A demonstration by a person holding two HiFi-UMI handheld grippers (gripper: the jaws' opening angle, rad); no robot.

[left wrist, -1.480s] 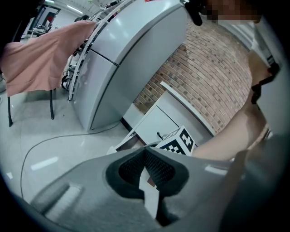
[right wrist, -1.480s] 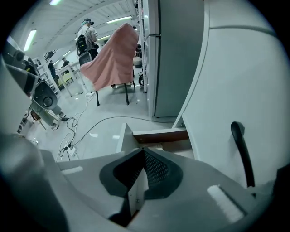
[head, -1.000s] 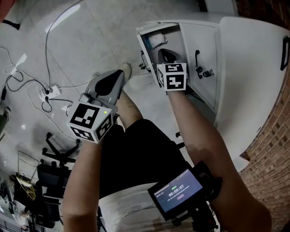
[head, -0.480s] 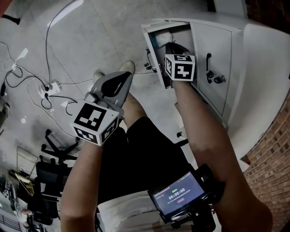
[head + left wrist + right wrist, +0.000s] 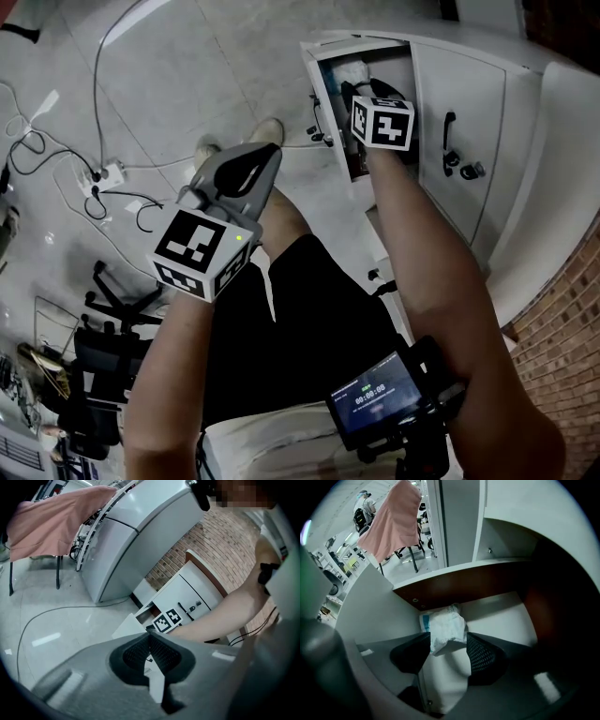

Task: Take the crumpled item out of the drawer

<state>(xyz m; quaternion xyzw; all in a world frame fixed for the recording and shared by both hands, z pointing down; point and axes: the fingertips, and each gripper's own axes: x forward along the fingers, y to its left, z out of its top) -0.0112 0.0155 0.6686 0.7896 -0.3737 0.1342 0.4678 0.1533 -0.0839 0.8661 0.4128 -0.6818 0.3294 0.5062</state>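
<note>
Reaching into the open drawer (image 5: 323, 52), upper centre, with right claw (image 5: 447, 656) opening wide before the crumpled packet (image 5: 445, 630). Not gripped, not lifted yet. Left claw (image 5: 150, 656) pinched together, empty.

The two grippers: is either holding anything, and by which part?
Nothing is held. The right gripper is opening its jaws, the crumpled item unpinched between their tips in the drawer; the left gripper is shut, empty.

Crumpled papery packet (image 5: 445, 629); smooth matt white drawer (image 5: 501, 616); glossy floor (image 5: 187, 75)
</note>
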